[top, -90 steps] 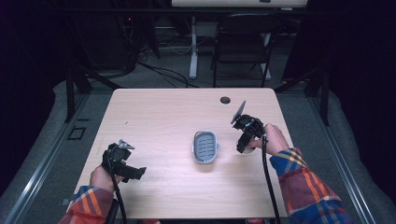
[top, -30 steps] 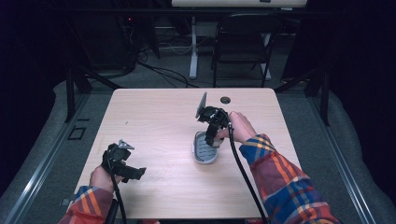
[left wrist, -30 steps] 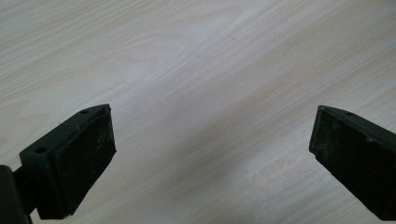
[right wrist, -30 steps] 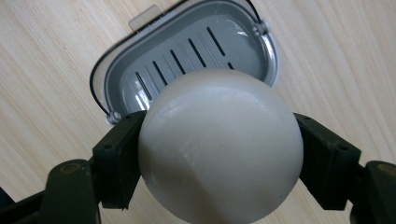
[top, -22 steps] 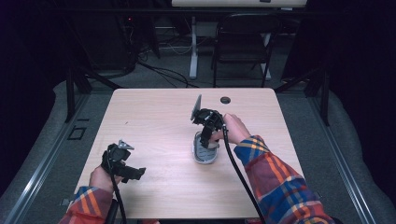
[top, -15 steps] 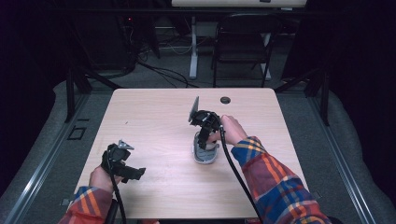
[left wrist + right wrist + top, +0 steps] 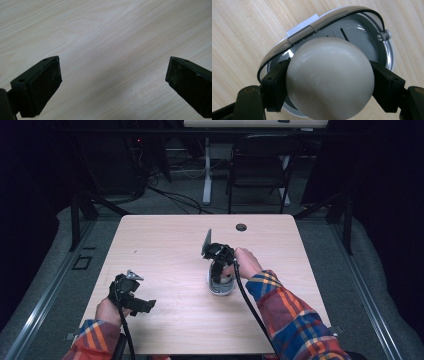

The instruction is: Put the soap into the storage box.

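Cream soap bar (image 7: 329, 77) clamped in right gripper (image 7: 329, 82), directly over grey soap dish (image 7: 384, 47) mid-surface; drop is straight down. Left gripper (image 7: 112, 82) open, idle, well apart.

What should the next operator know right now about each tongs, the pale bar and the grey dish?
Right tongs: shut on the pale, rounded oval soap bar, held just above the oval grey soap dish with a silver rim at mid-table.
Left tongs: open, nothing between the jaws, over bare light wooden table at the near left.
Done: soap gripped and brought over the dish.
Left: lower the soap into the dish, release, withdraw. Whether it already touches the dish floor is unclear.
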Demonstrator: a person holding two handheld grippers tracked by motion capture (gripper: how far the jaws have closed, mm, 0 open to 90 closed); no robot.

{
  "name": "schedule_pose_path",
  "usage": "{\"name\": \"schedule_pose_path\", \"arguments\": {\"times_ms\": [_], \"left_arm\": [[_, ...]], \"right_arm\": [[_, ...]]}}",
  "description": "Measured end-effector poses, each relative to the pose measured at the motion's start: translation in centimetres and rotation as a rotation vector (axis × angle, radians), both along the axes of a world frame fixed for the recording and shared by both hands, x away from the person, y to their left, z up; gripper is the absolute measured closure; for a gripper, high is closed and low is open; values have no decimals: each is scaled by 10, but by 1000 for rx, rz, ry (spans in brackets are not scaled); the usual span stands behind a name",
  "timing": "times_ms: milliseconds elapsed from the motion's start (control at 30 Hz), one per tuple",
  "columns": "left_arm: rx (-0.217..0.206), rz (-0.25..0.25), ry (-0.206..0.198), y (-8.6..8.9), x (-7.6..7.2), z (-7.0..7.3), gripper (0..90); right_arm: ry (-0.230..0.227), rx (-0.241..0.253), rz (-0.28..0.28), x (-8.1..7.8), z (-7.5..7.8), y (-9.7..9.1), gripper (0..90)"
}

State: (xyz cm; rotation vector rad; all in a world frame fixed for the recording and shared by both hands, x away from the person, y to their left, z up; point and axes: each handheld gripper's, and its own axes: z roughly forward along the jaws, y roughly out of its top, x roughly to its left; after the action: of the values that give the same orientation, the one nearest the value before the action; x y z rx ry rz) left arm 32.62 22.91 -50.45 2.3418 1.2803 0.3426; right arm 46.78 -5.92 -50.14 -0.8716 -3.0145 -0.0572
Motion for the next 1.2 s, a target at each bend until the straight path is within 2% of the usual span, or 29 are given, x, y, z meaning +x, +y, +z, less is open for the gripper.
{"name": "schedule_pose_path", "arguments": {"times_ms": [267,533,700,933,1033,1200], "left_arm": [[3,-1,5,0,0,0,1],[8,-1,2,-1,0,0,1],[8,-1,4,-1,0,0,1],[5,1,3,-1,0,0,1],[6,1,3,-1,0,0,1],[8,2,3,-1,0,0,1]], "right_arm": [[7,10,-13,0,-11,-2,241],[6,25,-26,-1,-10,-9,234],[-26,64,-26,-3,0,-14,191],[-39,66,-26,-4,7,-18,158],[-50,91,-32,-6,12,-22,147],[-64,104,-35,-11,24,-31,127]]}}
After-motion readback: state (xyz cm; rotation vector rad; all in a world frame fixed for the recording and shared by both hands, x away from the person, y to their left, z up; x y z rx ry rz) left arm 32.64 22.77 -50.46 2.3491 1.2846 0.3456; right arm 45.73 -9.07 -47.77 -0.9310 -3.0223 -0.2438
